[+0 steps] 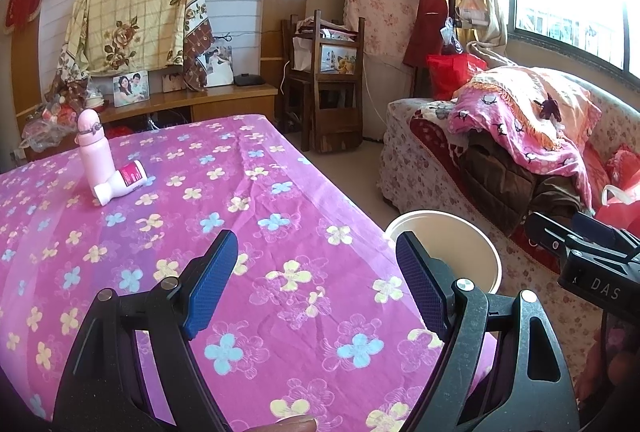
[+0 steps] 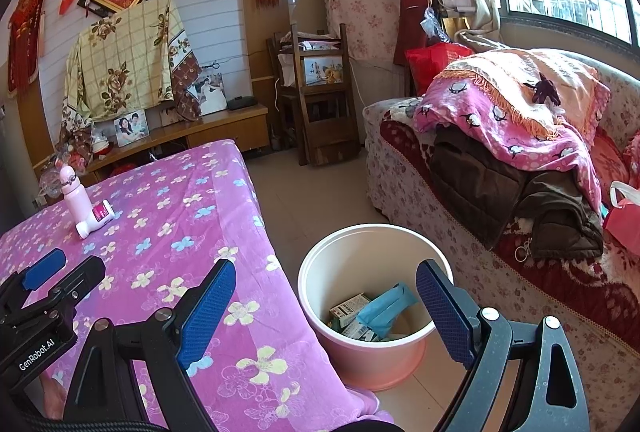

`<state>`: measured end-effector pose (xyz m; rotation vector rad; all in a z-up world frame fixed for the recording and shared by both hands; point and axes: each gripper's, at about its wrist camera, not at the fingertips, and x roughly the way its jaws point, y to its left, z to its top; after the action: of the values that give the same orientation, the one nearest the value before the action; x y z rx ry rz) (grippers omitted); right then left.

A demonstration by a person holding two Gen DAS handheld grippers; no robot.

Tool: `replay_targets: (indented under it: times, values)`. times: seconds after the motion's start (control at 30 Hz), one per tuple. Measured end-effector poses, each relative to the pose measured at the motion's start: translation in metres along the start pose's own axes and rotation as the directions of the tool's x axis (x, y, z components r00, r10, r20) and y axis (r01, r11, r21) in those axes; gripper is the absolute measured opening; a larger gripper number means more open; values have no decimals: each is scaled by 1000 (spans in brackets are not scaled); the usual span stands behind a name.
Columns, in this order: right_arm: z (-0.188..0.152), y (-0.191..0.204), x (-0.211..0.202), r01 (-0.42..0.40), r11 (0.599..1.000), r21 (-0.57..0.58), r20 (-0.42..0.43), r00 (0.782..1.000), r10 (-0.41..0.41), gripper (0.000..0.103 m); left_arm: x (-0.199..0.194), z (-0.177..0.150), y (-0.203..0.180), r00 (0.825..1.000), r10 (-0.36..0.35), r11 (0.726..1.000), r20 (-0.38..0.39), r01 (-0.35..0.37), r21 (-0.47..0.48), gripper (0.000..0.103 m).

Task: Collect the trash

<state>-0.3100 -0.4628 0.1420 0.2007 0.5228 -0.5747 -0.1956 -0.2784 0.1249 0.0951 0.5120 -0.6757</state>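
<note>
A pink waste bin (image 2: pixel 372 364) stands on the floor beside the table's right edge; its rim also shows in the left wrist view (image 1: pixel 468 228). Inside lie a blue face mask (image 2: pixel 386 306) and small cardboard boxes (image 2: pixel 350 308). My right gripper (image 2: pixel 326 306) is open and empty, hovering above the bin and the table edge. My left gripper (image 1: pixel 316 272) is open and empty above the pink flowered tablecloth (image 1: pixel 280 160). A pink bottle (image 1: pixel 93 148) stands far left on the table, with a white bottle (image 1: pixel 122 182) lying against it.
A sofa (image 2: pixel 500 272) piled with blankets and clothes runs along the right under the window. Wooden chairs (image 2: pixel 320 104) stand at the back. A low cabinet (image 2: pixel 224 128) with photos lines the far wall. Tiled floor (image 2: pixel 320 192) lies between table and sofa.
</note>
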Motion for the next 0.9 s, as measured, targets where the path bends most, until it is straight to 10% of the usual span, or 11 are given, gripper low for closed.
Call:
replay_targets:
  times: [0.9]
  values:
    - [-7, -3, 5, 7, 1000, 2, -21, 1000, -6, 90, 2, -3, 0, 1000, -3, 1000, -12, 3, 4, 81]
